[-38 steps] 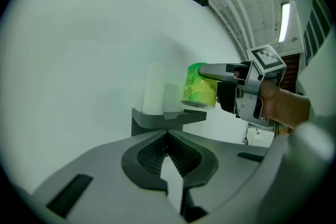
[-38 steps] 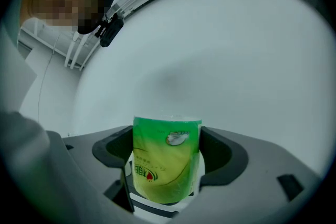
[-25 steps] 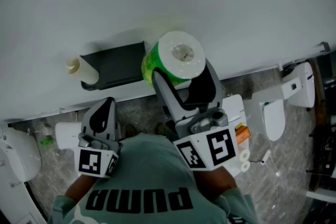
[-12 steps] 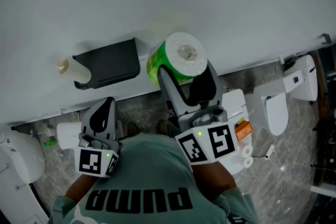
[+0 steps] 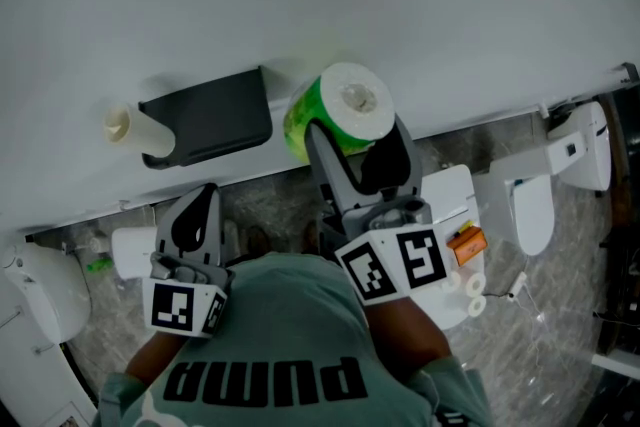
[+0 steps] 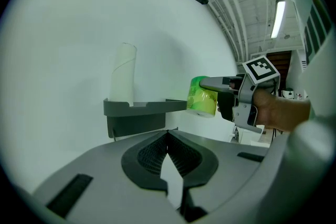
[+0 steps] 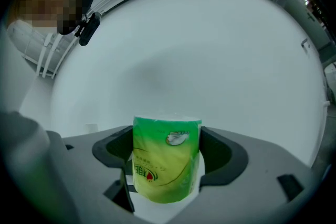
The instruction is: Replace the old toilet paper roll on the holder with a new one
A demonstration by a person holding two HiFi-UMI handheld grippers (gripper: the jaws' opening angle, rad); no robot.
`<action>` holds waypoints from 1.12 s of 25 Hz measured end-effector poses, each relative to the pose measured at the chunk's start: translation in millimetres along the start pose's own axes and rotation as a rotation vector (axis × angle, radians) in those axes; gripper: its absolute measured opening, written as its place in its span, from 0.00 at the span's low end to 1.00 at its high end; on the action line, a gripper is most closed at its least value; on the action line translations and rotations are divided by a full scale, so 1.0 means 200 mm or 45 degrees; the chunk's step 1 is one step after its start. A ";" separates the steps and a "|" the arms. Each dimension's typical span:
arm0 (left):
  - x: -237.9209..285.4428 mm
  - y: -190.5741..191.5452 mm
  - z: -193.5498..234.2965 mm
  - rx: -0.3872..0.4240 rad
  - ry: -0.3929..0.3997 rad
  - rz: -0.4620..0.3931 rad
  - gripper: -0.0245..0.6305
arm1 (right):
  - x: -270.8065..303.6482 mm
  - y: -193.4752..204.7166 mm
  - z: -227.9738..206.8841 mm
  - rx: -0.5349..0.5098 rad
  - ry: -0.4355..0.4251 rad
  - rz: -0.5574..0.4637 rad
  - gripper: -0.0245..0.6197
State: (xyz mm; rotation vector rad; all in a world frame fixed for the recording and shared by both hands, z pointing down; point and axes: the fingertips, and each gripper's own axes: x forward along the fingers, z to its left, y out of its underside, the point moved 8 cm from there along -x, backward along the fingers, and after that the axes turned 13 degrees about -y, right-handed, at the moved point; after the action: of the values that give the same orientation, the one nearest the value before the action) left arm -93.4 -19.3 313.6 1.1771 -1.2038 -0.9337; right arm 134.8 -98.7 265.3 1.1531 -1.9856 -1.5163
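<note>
A dark grey holder [image 5: 210, 120] is fixed to the white wall, with a pale, almost bare old roll [image 5: 125, 127] on its left end. In the left gripper view the holder [image 6: 144, 113] is a shelf and the old roll [image 6: 123, 78] stands upright behind it. My right gripper [image 5: 355, 143] is shut on a new roll in green wrapping [image 5: 345, 107], held just right of the holder and close to the wall. The new roll [image 7: 165, 157] fills the space between the jaws. My left gripper [image 5: 198, 205] hangs below the holder, shut with nothing in it.
White toilets [image 5: 545, 205] stand on the grey stone floor along the wall's foot, one more at the left [image 5: 35, 290]. A white box with an orange item [image 5: 467, 242] sits under my right gripper. The person's green shirt [image 5: 270, 365] fills the bottom.
Almost nothing: the picture has shifted a little, and the right gripper still holds the green roll just right of the holder. The left gripper has stayed where it was.
</note>
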 end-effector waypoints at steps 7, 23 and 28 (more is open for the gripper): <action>0.02 0.00 0.05 -0.008 -0.026 -0.012 0.04 | 0.05 0.08 -0.04 0.113 0.013 0.009 0.65; 0.02 0.02 0.15 0.007 -0.063 0.041 0.04 | 0.11 0.25 -0.13 0.514 0.044 -0.041 0.65; 0.01 0.02 0.15 0.015 -0.056 0.048 0.04 | 0.10 0.29 -0.15 0.661 0.057 -0.074 0.65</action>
State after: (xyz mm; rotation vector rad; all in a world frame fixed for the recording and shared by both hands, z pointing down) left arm -123.8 -25.7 316.6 1.1443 -1.2641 -0.9297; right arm 123.4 -128.3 326.7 1.4310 -2.4095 -1.0071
